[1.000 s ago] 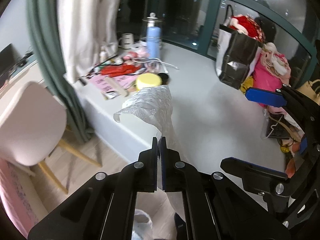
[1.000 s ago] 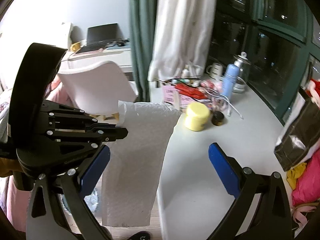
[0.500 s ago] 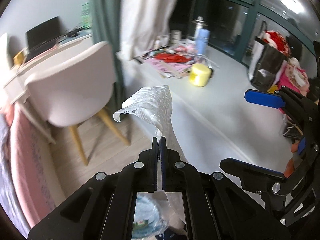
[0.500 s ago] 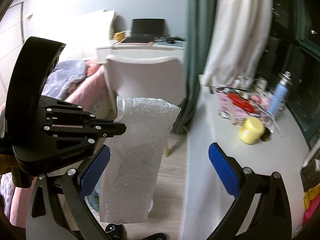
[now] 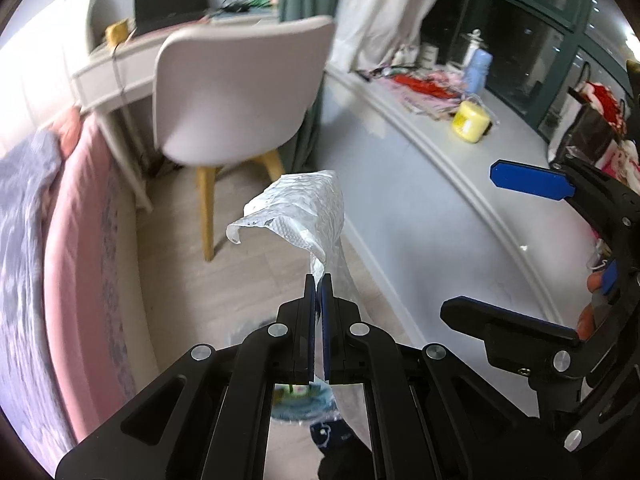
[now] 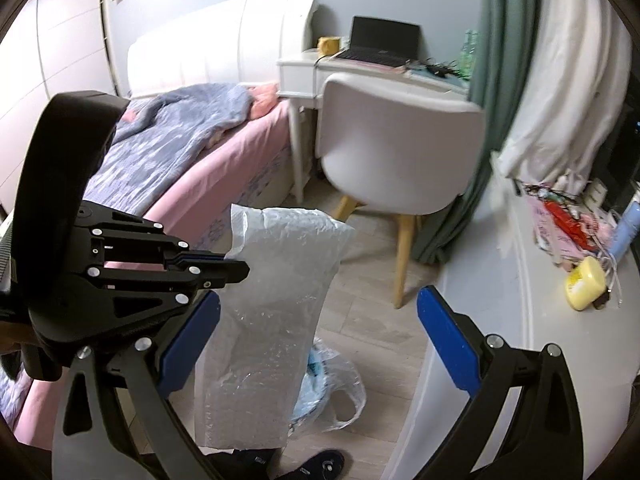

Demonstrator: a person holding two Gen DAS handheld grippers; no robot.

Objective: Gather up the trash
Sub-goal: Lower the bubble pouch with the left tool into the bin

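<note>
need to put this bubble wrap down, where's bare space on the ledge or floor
Bare: the grey window ledge this side of the yellow tub, and wood floor between chair and plastic bag. Crowded: the ledge's far end, with packets and a blue bottle.

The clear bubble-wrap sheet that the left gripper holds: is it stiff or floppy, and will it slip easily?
Probably floppy: the clear bubble-wrap sheet hangs straight down from the left gripper, and its free top corner curls over. It looks light, since a pinch at one edge carries the whole sheet. The smooth plastic may slip; I cannot tell.
</note>
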